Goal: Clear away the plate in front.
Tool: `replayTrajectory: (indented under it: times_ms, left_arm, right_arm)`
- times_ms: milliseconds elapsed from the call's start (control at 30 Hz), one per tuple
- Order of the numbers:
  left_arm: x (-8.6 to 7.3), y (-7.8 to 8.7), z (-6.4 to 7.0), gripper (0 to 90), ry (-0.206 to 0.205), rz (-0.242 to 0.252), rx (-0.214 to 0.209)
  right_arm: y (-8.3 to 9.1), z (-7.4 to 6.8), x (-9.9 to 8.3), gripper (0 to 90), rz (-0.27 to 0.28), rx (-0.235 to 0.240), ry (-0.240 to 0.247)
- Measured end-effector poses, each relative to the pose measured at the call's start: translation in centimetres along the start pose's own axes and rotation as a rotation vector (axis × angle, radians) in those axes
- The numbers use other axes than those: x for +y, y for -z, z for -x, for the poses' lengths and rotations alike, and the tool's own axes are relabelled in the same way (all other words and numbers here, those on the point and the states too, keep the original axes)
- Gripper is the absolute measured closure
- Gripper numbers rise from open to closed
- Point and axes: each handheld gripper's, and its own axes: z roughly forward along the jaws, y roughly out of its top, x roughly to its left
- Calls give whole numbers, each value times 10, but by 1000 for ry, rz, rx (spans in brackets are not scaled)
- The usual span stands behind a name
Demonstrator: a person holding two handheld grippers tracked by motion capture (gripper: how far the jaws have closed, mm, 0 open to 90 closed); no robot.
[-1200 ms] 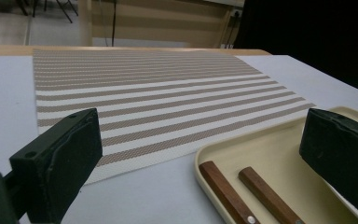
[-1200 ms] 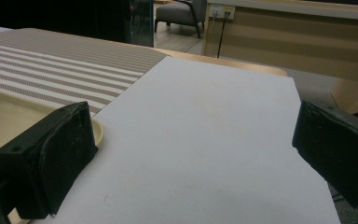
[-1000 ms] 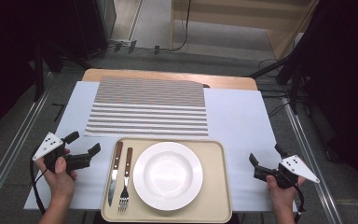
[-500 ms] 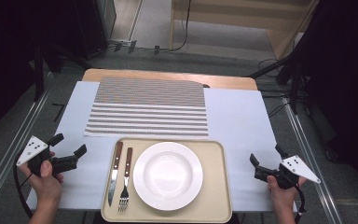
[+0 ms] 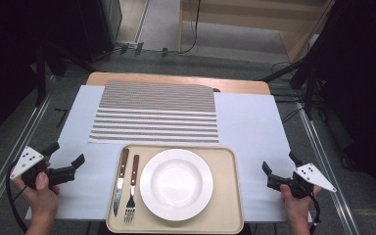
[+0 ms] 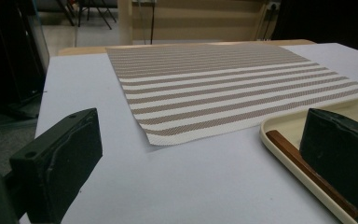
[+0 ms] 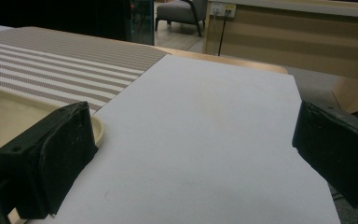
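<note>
Either side of the tray [image 5: 225,215], left gripper [image 5: 68,164] and right gripper [image 5: 276,169] low, jaws apart, empty.

High view: a fixed camera above the person's side of the white-covered tabletop [image 5: 254,127], facing forward and down, far enough to take in the whole surface and the floor beyond.
Left gripper view: rides low over the tabletop's left part, very near the surface, looking between two black jaws across the brown-and-cream striped woven placemat [image 6: 223,84] toward the far wall.
Right gripper view: rides low at the tabletop's right part, close to the surface, looking between its jaws toward the far edge.
Shared by all three: the striped placemat and the beige rectangular plastic tray [image 5: 225,161], whose rim appears at the right of the left gripper view [image 6: 279,140] and the left of the right gripper view [image 7: 98,128].
</note>
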Motion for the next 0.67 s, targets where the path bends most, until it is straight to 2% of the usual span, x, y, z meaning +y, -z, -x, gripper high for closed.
replayTrajectory:
  times_ms: [133,233,400,667]
  left_arm:
    - [-1,0,-1,0,1,1,-1]
    - [-2,-1,-1,0,-18,-12,7]
    - [-3,0,-4,0,10,2,13]
    - [-3,-1,-2,0,6,-4,12]
  right_arm:
    - [0,0,0,0,1,-1,0]
    - [0,0,0,0,-3,3,2]
    - [-2,-1,0,0,-5,13,7]
    - [-3,0,-1,0,-9,19,-8]
